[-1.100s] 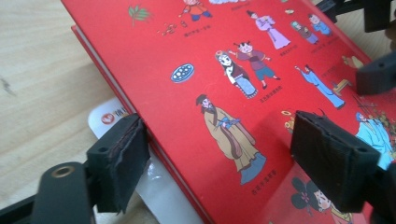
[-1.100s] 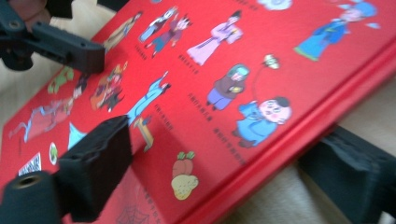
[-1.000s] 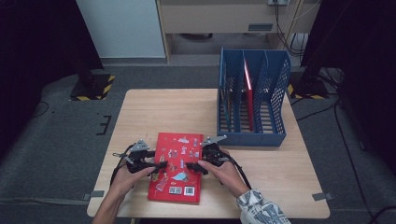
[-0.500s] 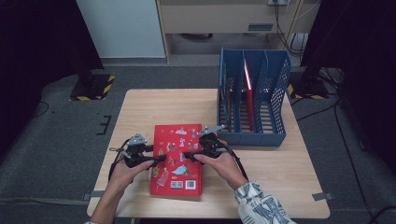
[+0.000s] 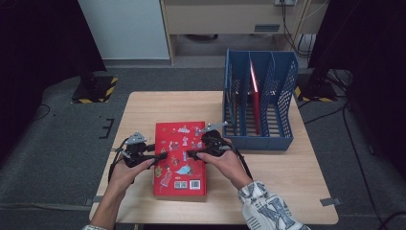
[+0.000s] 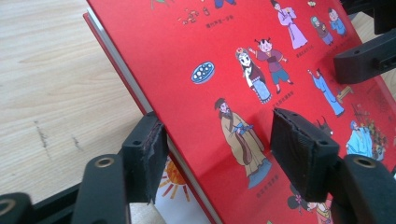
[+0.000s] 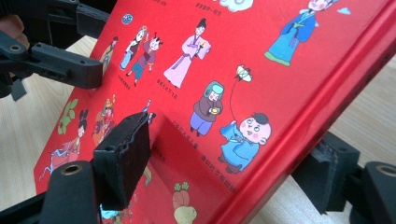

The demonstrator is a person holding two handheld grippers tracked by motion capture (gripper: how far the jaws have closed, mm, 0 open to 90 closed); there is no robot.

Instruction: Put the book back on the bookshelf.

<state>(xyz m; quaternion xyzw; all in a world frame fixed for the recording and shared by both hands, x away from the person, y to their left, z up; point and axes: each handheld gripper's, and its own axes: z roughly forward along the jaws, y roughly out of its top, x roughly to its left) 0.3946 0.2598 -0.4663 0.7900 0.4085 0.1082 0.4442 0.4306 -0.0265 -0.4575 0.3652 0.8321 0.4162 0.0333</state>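
Your left gripper point(image 5: 160, 155) and right gripper point(image 5: 190, 154) straddle opposite long edges of the red picture book point(image 5: 180, 158) on the bench point(image 5: 282, 167), fingers open, not yet clamped. Close both evenly, then lift level toward the blue file rack point(image 5: 258, 103).

Both forearms reach in low and converge. The left gripper point(image 5: 160, 155) and right gripper point(image 5: 190, 154) face each other, jaws parted.
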